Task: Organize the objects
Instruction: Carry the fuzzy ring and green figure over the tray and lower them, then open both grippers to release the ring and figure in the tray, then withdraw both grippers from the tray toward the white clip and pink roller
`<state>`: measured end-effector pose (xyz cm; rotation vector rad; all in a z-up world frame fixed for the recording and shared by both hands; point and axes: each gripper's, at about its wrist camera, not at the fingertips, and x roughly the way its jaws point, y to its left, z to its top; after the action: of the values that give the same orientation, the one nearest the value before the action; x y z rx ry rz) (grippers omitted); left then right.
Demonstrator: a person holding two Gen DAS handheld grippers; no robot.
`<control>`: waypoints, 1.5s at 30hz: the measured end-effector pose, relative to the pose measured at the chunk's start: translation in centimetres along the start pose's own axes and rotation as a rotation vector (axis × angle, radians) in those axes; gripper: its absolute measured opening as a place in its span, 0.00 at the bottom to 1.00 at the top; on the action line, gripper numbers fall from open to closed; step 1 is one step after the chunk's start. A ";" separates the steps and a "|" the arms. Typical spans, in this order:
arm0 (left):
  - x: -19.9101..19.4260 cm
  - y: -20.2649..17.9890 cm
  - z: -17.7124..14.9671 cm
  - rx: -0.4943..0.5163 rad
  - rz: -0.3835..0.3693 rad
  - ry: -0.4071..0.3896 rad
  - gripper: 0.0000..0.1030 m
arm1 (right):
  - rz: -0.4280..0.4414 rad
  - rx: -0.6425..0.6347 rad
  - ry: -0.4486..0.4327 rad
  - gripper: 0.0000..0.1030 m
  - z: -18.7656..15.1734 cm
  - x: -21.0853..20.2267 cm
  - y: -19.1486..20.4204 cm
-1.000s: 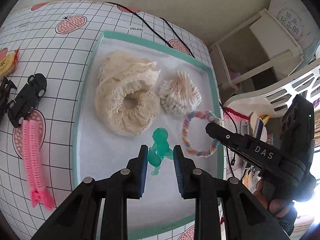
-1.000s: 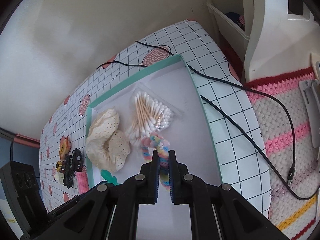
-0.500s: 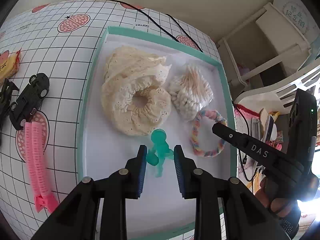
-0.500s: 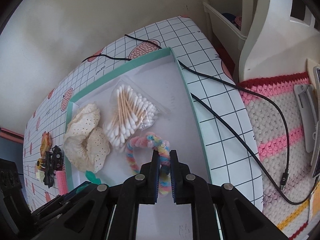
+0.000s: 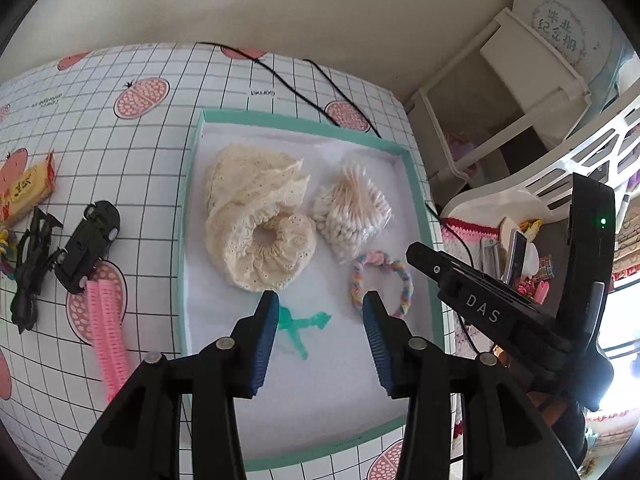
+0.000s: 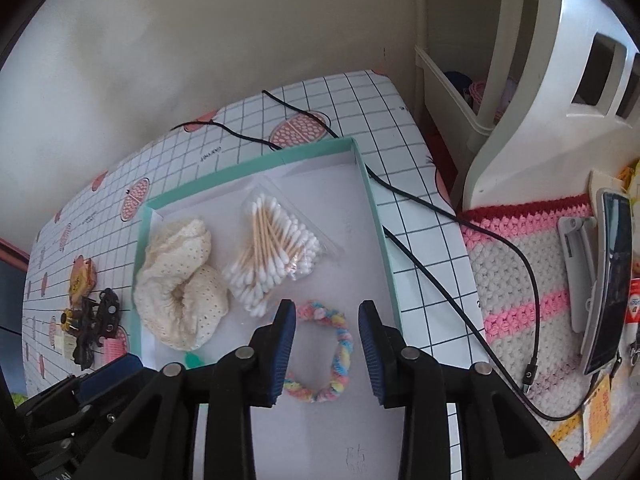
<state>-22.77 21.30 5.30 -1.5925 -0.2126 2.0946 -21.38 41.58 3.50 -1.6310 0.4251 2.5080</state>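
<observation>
White letters "DAS" stood on the black right tool (image 5: 482, 307) at the right of the left wrist view. At upper right, a pale card (image 5: 560, 28) carried teal Chinese characters inside a wreath, upside down, seemingly 纪念册. The checked cloth (image 5: 260, 91) on the worktop bore a small upside-down word, too blurred to read. The yellow packet (image 5: 25, 190) at far left showed red print, unreadable.

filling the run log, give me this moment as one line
left gripper: open, over green clip | right gripper: open, over pastel braided ring | both items lie in tray
</observation>
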 end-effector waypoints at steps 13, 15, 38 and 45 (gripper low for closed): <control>-5.0 2.1 1.9 0.014 0.144 -0.177 0.56 | 0.025 -0.067 -0.108 0.53 0.5 -4.3 4.1; -5.0 2.7 2.1 0.006 0.168 -0.186 0.56 | 0.022 -0.067 -0.099 0.61 0.4 -3.8 4.3; -4.9 6.2 2.8 0.000 0.315 -0.240 0.92 | -0.016 -0.042 -0.110 1.00 0.3 -1.6 4.4; -5.9 8.1 3.3 -0.020 0.309 -0.248 0.92 | -0.001 -0.051 -0.127 1.00 0.6 -1.6 5.5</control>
<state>-27.04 12.09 8.02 -1.4481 -0.0741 2.5356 -22.61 36.57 6.13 -1.4774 0.3497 2.6234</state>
